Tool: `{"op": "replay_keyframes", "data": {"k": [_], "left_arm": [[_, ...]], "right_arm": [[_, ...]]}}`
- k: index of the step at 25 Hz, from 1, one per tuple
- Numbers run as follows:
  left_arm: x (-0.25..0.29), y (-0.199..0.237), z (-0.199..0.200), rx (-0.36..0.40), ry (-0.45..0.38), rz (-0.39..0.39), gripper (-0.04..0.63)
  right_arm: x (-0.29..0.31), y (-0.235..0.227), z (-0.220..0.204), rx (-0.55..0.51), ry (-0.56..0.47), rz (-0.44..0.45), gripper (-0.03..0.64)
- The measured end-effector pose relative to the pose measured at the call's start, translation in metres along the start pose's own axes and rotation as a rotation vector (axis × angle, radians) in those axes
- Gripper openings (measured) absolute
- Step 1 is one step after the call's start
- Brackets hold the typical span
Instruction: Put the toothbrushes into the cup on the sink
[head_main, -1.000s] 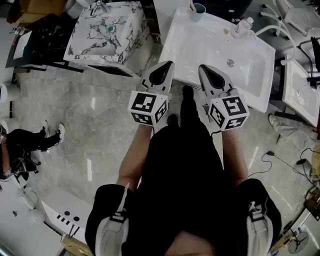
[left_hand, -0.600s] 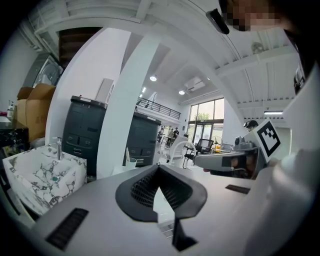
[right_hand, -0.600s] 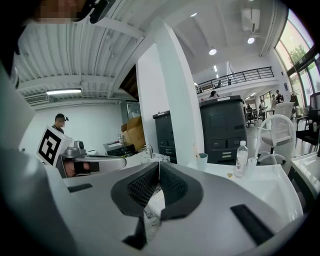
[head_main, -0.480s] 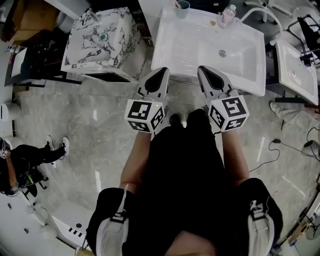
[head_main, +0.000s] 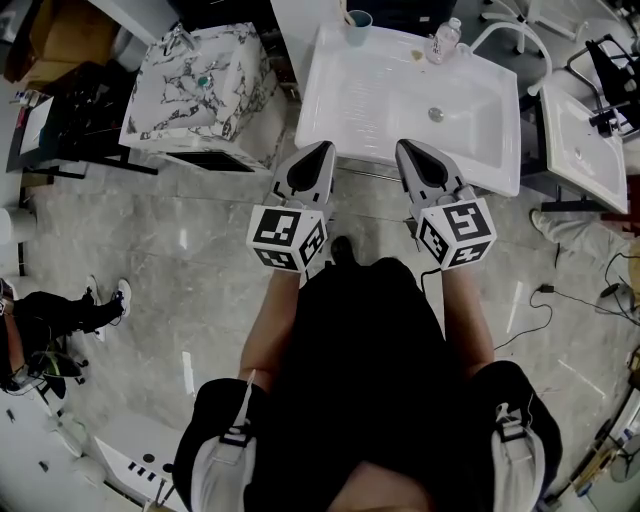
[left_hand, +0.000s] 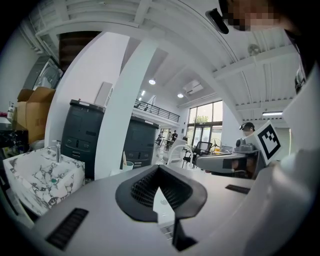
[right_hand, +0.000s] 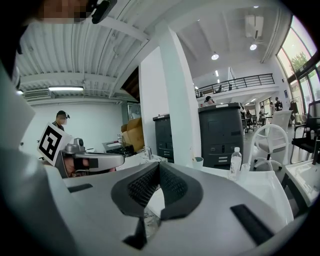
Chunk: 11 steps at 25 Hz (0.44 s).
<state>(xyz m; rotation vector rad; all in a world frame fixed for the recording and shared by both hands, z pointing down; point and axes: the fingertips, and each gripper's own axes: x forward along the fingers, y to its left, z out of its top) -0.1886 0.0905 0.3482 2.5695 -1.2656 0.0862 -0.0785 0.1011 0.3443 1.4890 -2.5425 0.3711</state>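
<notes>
A small teal cup (head_main: 358, 20) stands at the back left corner of the white sink (head_main: 350, 95), with a thin stick-like item (head_main: 347, 11) upright in it. The same cup (left_hand: 128, 165) shows in the left gripper view, and in the right gripper view the cup (right_hand: 198, 162) stands beside a column. My left gripper (head_main: 320, 153) and right gripper (head_main: 408, 150) hover side by side over the sink's front edge, both shut and empty. Neither the left gripper (left_hand: 159, 169) nor the right gripper (right_hand: 159, 165) has anything between its jaws. I see no loose toothbrush.
A clear water bottle (head_main: 445, 38) and a curved white faucet (head_main: 505, 35) stand at the sink's back right. A marble-patterned basin (head_main: 195, 85) is to the left, another white basin (head_main: 585, 140) to the right. A person (head_main: 60, 310) sits on the floor far left; cables (head_main: 560, 300) lie at right.
The white sink has come nearer and more centred under both grippers as the person stepped toward it. Both grippers stayed shut and side by side.
</notes>
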Motion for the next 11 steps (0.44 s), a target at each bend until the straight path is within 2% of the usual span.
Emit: {"op": "replay_keyframes", "data": {"k": [11], "left_arm": [[0.011, 0.002, -0.003, 0.004, -0.001, 0.012, 0.014]], "right_arm": [[-0.003, -0.008, -0.011, -0.002, 0.021, 0.007, 0.031]]}}
